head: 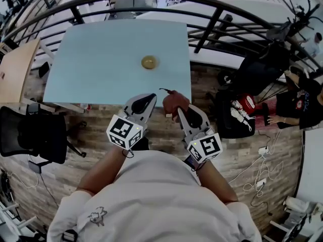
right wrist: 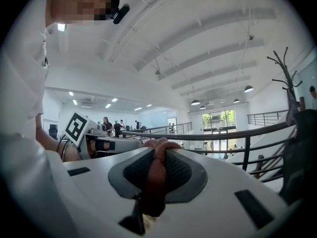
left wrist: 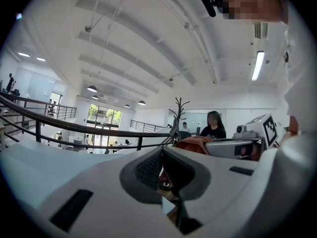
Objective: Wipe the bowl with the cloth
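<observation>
**Bowl loose on a slick desk, cloth pinched by a fold**

Risks, biggest first:
- The desk (head: 101, 59) top looks smooth (low friction, I'd guess). The bowl (head: 149, 62) sits alone toward the far side, well apart from both tools. A wipe could skate or tip it if nothing steadies it.
- The left tool (head: 150, 98) is closed on nothing, so it would have to open before bracing the rim.
- The right tool (head: 181, 113) is clamped on the cloth (head: 174, 102) by a narrow fold only. Hard drag could pull the cloth free.

Materials:
- Desk: rigid flat rectangle, pale blue, matte.
- Cloth: rust-red, soft, wadded into a lump past the jaws.
- Bowl: small, round, golden-yellow and glossy. Probably hard and light.
</observation>
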Available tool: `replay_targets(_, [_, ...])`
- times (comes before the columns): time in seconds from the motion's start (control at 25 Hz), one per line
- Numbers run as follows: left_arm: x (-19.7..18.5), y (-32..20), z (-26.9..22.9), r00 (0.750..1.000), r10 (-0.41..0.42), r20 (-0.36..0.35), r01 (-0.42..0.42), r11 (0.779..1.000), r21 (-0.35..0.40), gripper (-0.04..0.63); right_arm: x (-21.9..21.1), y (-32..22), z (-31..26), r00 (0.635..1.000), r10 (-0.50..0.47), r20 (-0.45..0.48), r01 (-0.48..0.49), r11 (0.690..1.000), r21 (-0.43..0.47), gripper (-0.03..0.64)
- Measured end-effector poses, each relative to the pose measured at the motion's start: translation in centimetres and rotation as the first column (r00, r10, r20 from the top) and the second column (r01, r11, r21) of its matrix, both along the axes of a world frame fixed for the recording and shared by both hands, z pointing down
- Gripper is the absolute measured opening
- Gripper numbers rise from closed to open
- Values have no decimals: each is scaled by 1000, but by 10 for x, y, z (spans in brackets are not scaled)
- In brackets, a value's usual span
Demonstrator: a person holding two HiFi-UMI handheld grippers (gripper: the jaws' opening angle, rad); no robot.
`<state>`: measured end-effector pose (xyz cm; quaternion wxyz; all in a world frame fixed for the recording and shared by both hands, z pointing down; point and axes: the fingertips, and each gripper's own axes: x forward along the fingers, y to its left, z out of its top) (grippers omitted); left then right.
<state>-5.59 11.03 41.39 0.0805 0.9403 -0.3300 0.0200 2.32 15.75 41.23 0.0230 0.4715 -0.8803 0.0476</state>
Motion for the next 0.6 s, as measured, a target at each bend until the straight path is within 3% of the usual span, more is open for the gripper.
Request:
replay_targets(0.36, [-55, -100, -5, 1000, 28, 2, -28, 1000, -6, 14, -52, -104, -8, 999, 43, -2, -43, 999, -1, 64])
replay_targets(0.6, [-80, -132, -12, 998, 54, 13, -54, 998, -11, 14, -70, -142, -17, 997, 71, 5, -71, 997, 2, 64])
